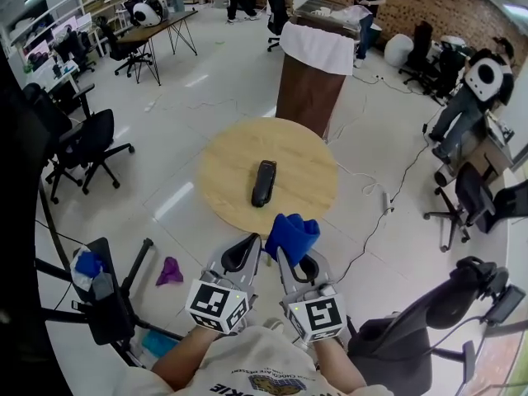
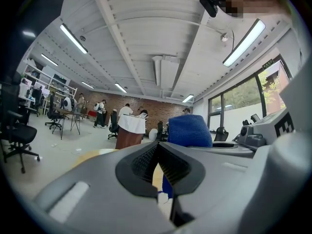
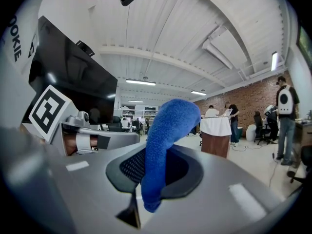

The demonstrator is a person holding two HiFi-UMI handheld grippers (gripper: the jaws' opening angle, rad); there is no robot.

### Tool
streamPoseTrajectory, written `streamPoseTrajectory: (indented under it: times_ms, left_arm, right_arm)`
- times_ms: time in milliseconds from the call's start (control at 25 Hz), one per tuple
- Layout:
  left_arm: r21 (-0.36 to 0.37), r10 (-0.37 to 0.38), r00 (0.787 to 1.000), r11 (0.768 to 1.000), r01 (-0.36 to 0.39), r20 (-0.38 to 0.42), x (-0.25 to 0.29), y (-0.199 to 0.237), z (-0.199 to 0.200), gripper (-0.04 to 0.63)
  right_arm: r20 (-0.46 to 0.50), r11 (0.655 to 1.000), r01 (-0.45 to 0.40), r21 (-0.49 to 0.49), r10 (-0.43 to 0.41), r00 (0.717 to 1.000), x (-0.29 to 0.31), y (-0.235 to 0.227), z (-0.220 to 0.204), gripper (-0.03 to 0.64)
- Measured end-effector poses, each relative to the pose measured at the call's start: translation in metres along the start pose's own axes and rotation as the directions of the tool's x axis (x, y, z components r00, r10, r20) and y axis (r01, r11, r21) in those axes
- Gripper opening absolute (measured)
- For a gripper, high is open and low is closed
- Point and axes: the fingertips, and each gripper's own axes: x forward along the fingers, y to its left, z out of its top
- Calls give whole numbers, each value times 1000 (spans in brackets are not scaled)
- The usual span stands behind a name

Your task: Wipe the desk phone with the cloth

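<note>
Plainly, at the lower middle of the head view, the left tongs (image 1: 245, 252) were clenched on nothing, their pads meeting with an empty gap behind them. Above them, mid-frame, the dark oblong desk phone (image 1: 264, 182) lay loose on the round pale wooden counter (image 1: 223, 159), well apart from both tools. Just to the right, the right tongs (image 1: 299, 261) were grasping the blue terry cloth (image 1: 290, 233), which bulged out past the tips. That pinch looked narrow, so a dragging stroke could probably pull the cloth free. With nothing steadying the phone, a firm wipe might also shove it across the counter toward the rim.
</note>
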Motion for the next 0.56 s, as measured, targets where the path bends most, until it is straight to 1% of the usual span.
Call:
streamPoseTrajectory:
  times_ms: [160, 560]
  left_arm:
    - [-3, 7, 1000, 1000, -7, -6, -2, 7, -1, 0]
    - [-12, -12, 1000, 1000, 12, -10, -2, 3, -5, 0]
  right_arm:
    - [7, 1000, 11, 0, -11, 1000, 2, 1, -1, 61]
    - [-6, 1000, 26, -5, -26, 1000, -4, 3, -7, 61]
